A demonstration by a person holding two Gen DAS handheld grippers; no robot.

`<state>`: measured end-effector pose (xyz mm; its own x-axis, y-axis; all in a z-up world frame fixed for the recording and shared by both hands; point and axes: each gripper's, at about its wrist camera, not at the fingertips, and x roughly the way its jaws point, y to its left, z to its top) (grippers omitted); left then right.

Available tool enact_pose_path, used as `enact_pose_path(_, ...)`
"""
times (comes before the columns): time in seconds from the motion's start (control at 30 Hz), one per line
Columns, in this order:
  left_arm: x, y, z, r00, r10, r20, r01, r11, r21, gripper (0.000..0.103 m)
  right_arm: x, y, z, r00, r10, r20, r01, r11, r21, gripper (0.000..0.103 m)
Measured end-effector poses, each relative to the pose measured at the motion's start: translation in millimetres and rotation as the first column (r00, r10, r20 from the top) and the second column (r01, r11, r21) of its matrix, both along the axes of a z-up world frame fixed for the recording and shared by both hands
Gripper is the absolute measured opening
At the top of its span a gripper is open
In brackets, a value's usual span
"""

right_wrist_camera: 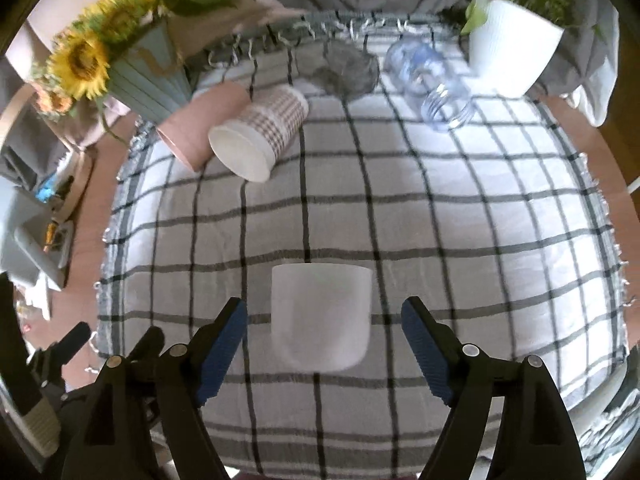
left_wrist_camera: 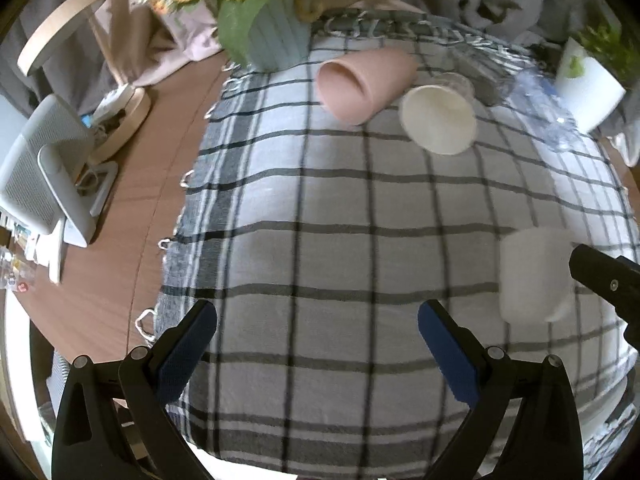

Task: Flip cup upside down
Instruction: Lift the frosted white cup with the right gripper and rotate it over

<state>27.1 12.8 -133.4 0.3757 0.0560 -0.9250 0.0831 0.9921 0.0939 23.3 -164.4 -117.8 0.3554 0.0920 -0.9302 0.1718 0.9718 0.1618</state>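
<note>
A plain white cup (right_wrist_camera: 320, 316) stands on the checked tablecloth (right_wrist_camera: 460, 208); its wide end is at the top in the right wrist view, its rounded end nearest me. My right gripper (right_wrist_camera: 322, 350) is open, its blue pads either side of the cup, not touching. The same cup (left_wrist_camera: 534, 276) shows at the right of the left wrist view, next to a black part of the right gripper (left_wrist_camera: 608, 280). My left gripper (left_wrist_camera: 318, 352) is open and empty above the cloth.
A pink cup (right_wrist_camera: 200, 128) and a checked paper cup (right_wrist_camera: 260, 136) lie on their sides at the back. A clear glass (right_wrist_camera: 348, 68), a plastic bottle (right_wrist_camera: 432, 80), a sunflower vase (right_wrist_camera: 148, 76) and a white plant pot (right_wrist_camera: 508, 52) stand behind. A white device (left_wrist_camera: 44, 176) sits left.
</note>
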Motion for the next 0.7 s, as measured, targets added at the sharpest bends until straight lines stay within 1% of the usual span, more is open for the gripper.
enact_pose_path(0.17,-14,-25,8,0.998,-0.061,-0.026,0.059,0.997,-0.051,0.103,-19,-22,17,1.000,-0.023,0.017,0.023,1.000,0.002,0.079)
enact_pose_path(0.37,-28,-60,22,0.993,-0.122,0.002,0.121,0.987,-0.106,0.103,-35,-57,20,0.998,-0.070,0.006,0.070,0.998,0.009,0.079)
enact_pose_path(0.43,-30,-71,23,0.990,-0.138,0.016,0.139,0.984,-0.111,0.103,-39,-68,20,0.996,-0.086,0.002,0.086,0.996,0.009,0.079)
enact_pose_path(0.5,-32,-82,22,0.988,-0.153,0.027,0.155,0.982,-0.110,0.102,-42,-79,18,0.995,-0.100,-0.005,0.100,0.995,0.008,0.079)
enact_pose_path(0.57,-34,-92,18,0.985,-0.171,0.024,0.173,0.977,-0.129,0.102,-45,-87,18,0.994,-0.109,-0.010,0.109,0.994,-0.001,0.079)
enact_pose_path(0.7,-34,-104,6,0.983,-0.184,0.008,0.183,0.971,-0.151,0.097,-50,-102,17,0.994,-0.110,-0.008,0.109,0.994,-0.026,0.079)
